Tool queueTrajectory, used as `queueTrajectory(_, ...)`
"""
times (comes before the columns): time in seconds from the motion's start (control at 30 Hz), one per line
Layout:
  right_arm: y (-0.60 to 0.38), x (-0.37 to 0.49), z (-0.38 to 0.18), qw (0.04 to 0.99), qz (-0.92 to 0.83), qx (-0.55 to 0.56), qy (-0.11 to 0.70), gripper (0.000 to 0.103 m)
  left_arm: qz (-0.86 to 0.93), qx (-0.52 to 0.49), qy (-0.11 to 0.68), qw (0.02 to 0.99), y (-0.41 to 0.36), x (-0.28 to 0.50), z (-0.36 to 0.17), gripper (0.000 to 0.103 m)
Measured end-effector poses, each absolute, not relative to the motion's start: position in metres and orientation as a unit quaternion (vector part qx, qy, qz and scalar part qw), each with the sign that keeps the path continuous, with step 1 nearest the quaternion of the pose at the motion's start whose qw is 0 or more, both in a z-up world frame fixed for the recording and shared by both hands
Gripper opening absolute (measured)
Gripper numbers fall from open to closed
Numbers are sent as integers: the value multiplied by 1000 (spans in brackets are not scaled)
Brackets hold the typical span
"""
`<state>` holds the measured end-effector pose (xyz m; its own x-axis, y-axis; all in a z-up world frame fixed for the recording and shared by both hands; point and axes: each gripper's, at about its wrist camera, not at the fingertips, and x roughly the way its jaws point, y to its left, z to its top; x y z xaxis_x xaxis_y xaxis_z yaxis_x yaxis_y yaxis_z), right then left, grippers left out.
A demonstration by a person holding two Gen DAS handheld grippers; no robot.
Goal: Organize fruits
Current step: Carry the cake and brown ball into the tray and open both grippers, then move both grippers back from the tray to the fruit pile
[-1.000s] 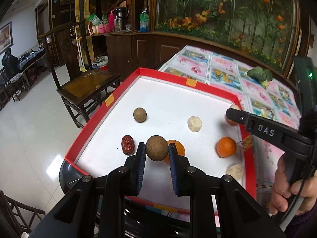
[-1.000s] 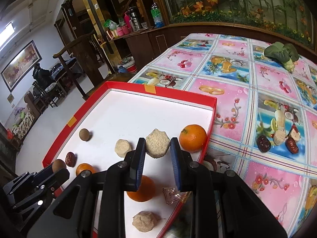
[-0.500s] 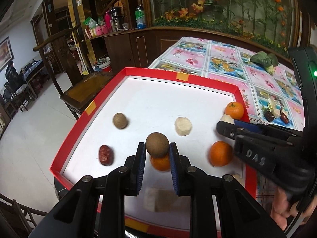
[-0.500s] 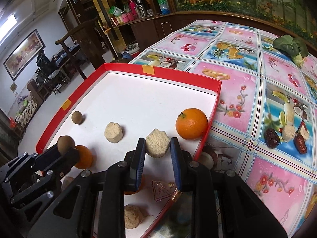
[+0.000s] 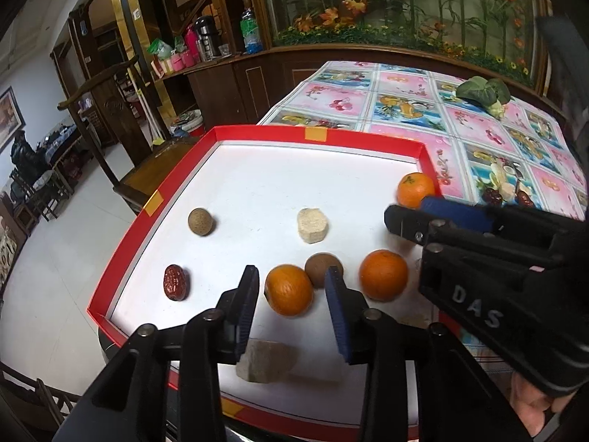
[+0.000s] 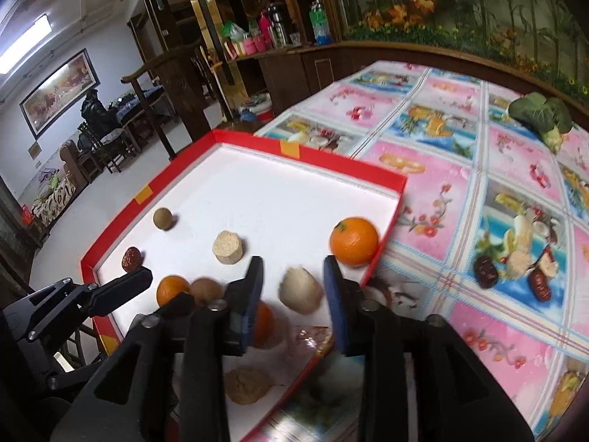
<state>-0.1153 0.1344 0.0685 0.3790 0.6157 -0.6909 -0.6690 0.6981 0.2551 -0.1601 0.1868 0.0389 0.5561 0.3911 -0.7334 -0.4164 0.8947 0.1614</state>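
1. The left gripper [image 5: 291,294] stood with its jaws spread and empty; a brown round fruit [image 5: 323,269] lay on the red tray [image 5: 121,235] just ahead of them, touching an orange [image 5: 289,289] between them.
2. The right gripper [image 6: 292,291] was likewise spread, a pale blurred lump [image 6: 300,289] loose between its jaws.

White raised letters "DAS" are showing on the black body of the right gripper [image 5: 401,217], seen from the left wrist view. Nothing else is reading clearly: bottle labels on the far shelf are staying too blurred, and the orange tape tabs are carrying no writing.
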Motion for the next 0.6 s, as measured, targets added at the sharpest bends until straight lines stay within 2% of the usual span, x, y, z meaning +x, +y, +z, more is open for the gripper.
queueTrajectory(0.07, 122, -114, 75, 842, 381, -29, 382, 53, 226, -11, 405, 886, 181, -159, 43, 40)
queueTrajectory(0.13, 109, -109, 80, 850, 372, -24, 371, 53, 223, -10, 399, 889, 178, -158, 46, 46)
queueTrajectory(0.3, 72, -89, 85, 862, 346, -2, 370, 53, 216, -12, 393, 894, 168, -147, 51, 51)
queueTrajectory(0.5, 12, -56, 91, 879, 300, 28, 370, 53, 200, -3, 381, 903, 149, -136, 57, 71)
queueTrajectory(0.6, -21, -39, 92, 884, 275, 50, 375, 53, 195, 7, 376, 906, 143, -133, 58, 73)
